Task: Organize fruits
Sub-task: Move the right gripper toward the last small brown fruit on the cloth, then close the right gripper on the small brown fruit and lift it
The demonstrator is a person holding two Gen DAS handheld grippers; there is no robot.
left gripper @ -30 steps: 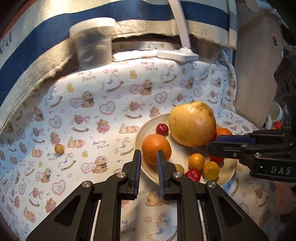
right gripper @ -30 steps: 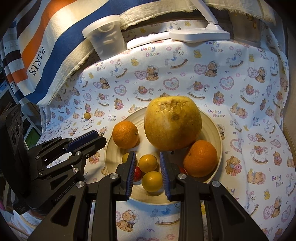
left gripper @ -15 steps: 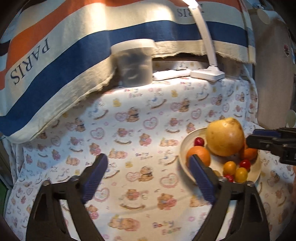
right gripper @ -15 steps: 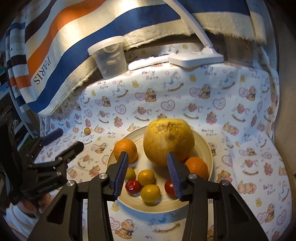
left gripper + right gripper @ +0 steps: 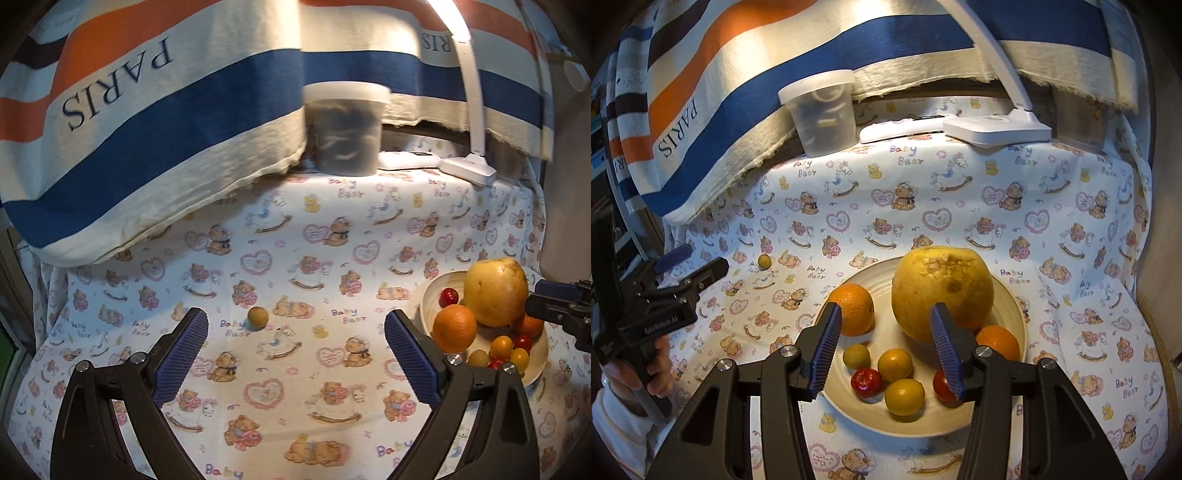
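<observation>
A cream plate (image 5: 1010,295) holds a big yellow pomelo (image 5: 942,284), two oranges (image 5: 855,308) and several small yellow and red fruits. One small brownish-yellow fruit (image 5: 257,317) lies alone on the bear-print cloth, left of the plate (image 5: 428,295). My left gripper (image 5: 295,325) is open wide with nothing in it, and the loose fruit lies just beyond its fingertips, left of centre. My right gripper (image 5: 884,314) hovers over the plate's near side. Its jaws are opening and grip nothing; the small fruits lie below and between them. The right wrist view also shows the left gripper (image 5: 690,262) near the loose fruit (image 5: 764,261).
A translucent lidded tub (image 5: 822,110), a white remote (image 5: 901,127) and a white lamp base (image 5: 997,127) stand along the back edge. A striped "PARIS" cloth (image 5: 147,110) hangs behind. A person's hand (image 5: 624,369) holds the left gripper's handle.
My left gripper went from shut to wide open and swung left, away from the plate and toward the loose fruit. My right gripper's jaws spread apart over the plate.
</observation>
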